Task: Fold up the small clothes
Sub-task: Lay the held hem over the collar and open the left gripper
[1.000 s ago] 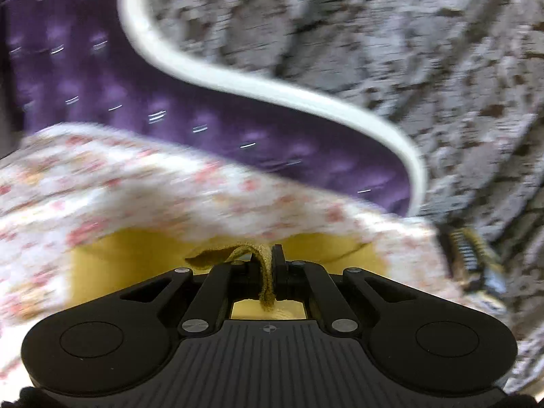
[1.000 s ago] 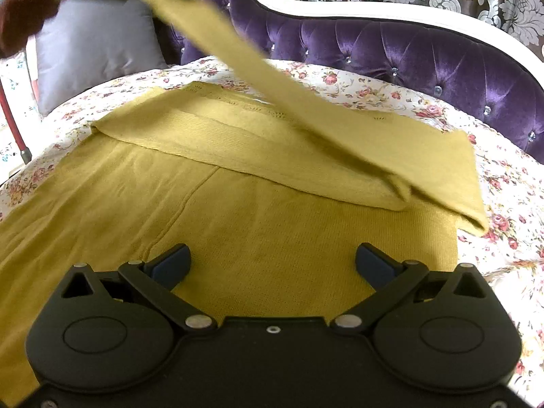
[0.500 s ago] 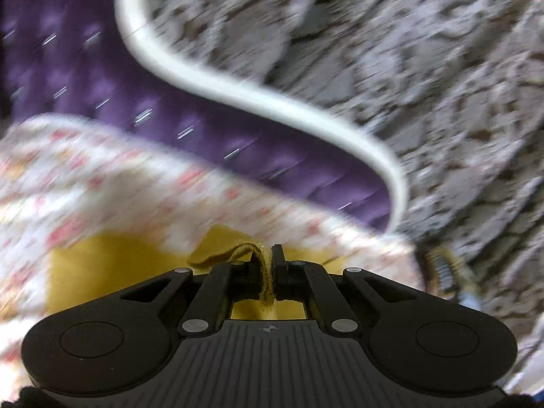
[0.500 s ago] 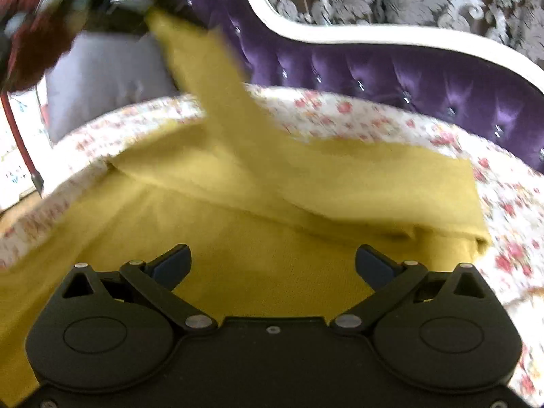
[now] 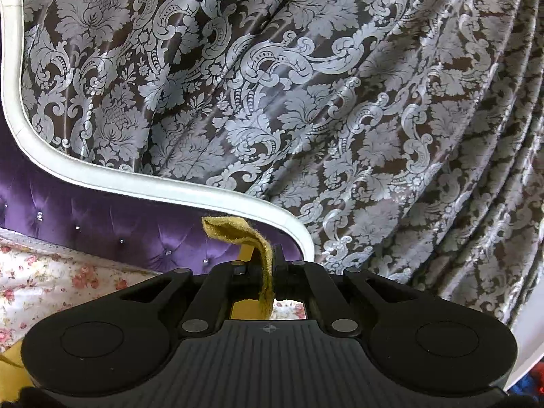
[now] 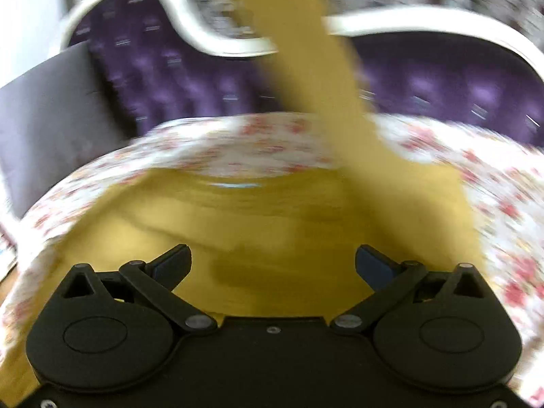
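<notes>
Left tool (image 5: 270, 265) — jaws clenched on a fold of the mustard-yellow knit garment (image 5: 263, 255); the pinched edge curls up and over to the left above the jaws, in front of the purple tufted headboard (image 5: 102, 217)

Right tool (image 6: 272, 265) — released, jaws spread wide with blue pads (image 6: 372, 267) showing, nothing between them; it hangs above the spread garment

Garment (image 6: 272, 224) — main body lies flat on the bed over the floral sheet (image 6: 238, 146); one long strip rises from its right side steeply to the top of the right wrist view, crossing the headboard. That view is motion-blurred, so folds cannot be read

Surroundings — white curved headboard frame (image 5: 142, 183), grey-and-brown damask curtain (image 5: 306, 85) behind it, grey pillow (image 6: 51, 115) at the bed's left against the headboard
</notes>
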{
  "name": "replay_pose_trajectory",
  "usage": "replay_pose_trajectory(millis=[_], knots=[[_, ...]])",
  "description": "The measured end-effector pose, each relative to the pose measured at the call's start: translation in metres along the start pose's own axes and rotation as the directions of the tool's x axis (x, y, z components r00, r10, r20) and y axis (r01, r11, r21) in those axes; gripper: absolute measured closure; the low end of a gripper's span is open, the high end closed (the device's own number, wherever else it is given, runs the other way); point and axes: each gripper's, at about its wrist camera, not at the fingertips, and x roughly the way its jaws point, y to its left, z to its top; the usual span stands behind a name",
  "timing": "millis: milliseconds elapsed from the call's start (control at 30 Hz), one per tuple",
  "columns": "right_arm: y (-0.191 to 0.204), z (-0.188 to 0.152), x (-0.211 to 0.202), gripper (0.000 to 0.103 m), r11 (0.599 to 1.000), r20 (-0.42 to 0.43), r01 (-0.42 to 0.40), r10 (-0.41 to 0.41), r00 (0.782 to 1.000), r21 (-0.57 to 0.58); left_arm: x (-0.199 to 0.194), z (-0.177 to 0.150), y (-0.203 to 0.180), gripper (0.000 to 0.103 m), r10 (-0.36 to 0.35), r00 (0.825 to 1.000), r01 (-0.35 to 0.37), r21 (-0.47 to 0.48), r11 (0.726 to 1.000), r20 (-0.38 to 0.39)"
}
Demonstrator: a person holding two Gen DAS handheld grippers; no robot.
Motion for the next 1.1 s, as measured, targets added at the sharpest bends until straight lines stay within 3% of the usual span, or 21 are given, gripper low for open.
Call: replay_pose_trajectory(millis=[133, 333, 500, 633, 767, 867, 900, 1100], knots=[[-0.043, -0.008, -0.013, 0.001, 0.992, -0.008, 0.079, -0.078, 0.997, 0.098, -0.01, -0.013, 0.019, 0.099, 0.041, 0.999, -0.04, 0.013, 0.999, -0.02], [-0.035, -0.023, -0.042, 0.001, 0.997, -0.054, 0.078, -0.076, 0.996, 0.024, -0.028, -0.057, 0.068, 0.099, 0.152, 0.983, -0.149, 0.03, 0.988, -0.105], [-0.005, -0.038, -0.055, 0.001, 0.996, -0.073, 0.065, -0.07, 0.995, -0.058, -0.035, -0.11, 0.121, 0.099, 0.277, 0.936, -0.278, 0.029, 0.96, -0.216], [0.009, -0.049, -0.053, 0.001, 0.992, -0.093, 0.068, -0.079, 0.993, -0.111, -0.029, -0.148, 0.158, 0.098, 0.369, 0.88, -0.374, 0.042, 0.927, -0.3], [0.017, -0.061, -0.048, 0.001, 0.986, -0.106, 0.076, -0.093, 0.99, -0.147, -0.021, -0.178, 0.176, 0.096, 0.451, 0.823, -0.439, 0.117, 0.891, -0.345], [0.018, -0.064, -0.049, 0.001, 0.986, -0.102, 0.077, -0.093, 0.99, -0.148, -0.023, -0.198, 0.178, 0.093, 0.482, 0.799, -0.448, 0.179, 0.876, -0.36], [0.018, -0.065, -0.049, 0.001, 0.987, -0.102, 0.075, -0.09, 0.991, -0.144, -0.024, -0.203, 0.178, 0.092, 0.512, 0.793, -0.465, 0.217, 0.859, -0.33], [0.019, -0.065, -0.05, 0.0, 0.987, -0.096, 0.077, -0.092, 0.991, -0.144, -0.036, -0.214, 0.179, 0.081, 0.557, 0.785, -0.508, 0.232, 0.829, -0.27]])
